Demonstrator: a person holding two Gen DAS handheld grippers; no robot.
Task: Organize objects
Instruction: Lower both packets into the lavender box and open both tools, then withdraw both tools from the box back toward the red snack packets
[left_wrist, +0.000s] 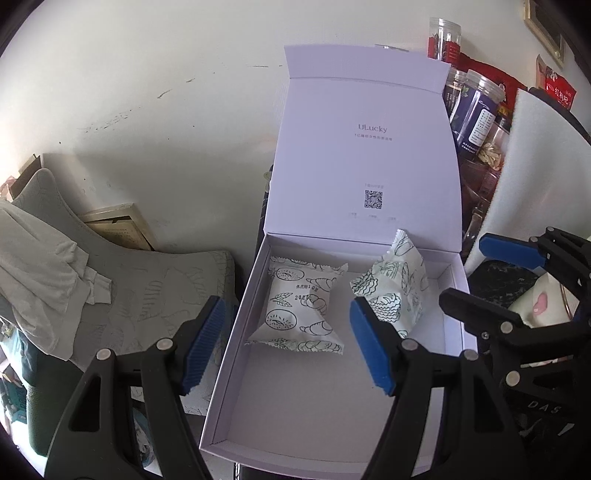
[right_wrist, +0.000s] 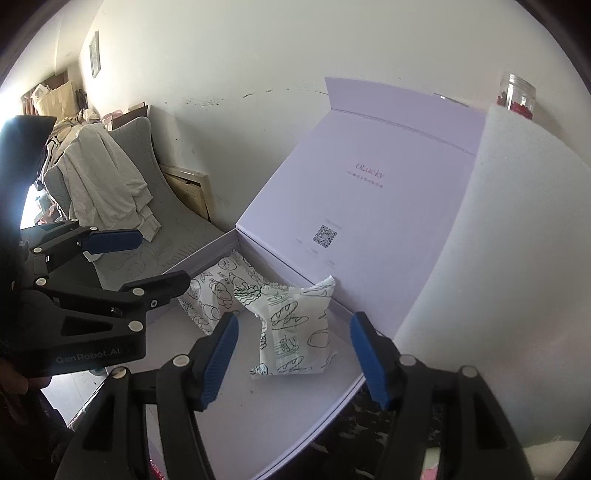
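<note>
A white box (left_wrist: 229, 369) stands open with its lid (left_wrist: 369, 147) upright behind it. Two white snack packets with line drawings are inside. One packet (left_wrist: 299, 306) lies flat on the left. The other packet (left_wrist: 399, 288) leans at the right, near the back wall. My left gripper (left_wrist: 288, 343) hovers open above the flat packet and touches nothing. My right gripper (right_wrist: 293, 354) hovers open over the leaning packet (right_wrist: 295, 332), its blue pads clear of it. Each gripper also shows in the other view: the right gripper (left_wrist: 463, 269) and the left gripper (right_wrist: 164, 254).
A white foam block (right_wrist: 498, 258) stands right of the box. Clear jars (left_wrist: 476, 107) and red packets crowd behind it. On the left, a grey cushion (left_wrist: 147, 295) with a white cloth (left_wrist: 37, 251) rests against the wall, and a framed board (left_wrist: 122, 229) leans there.
</note>
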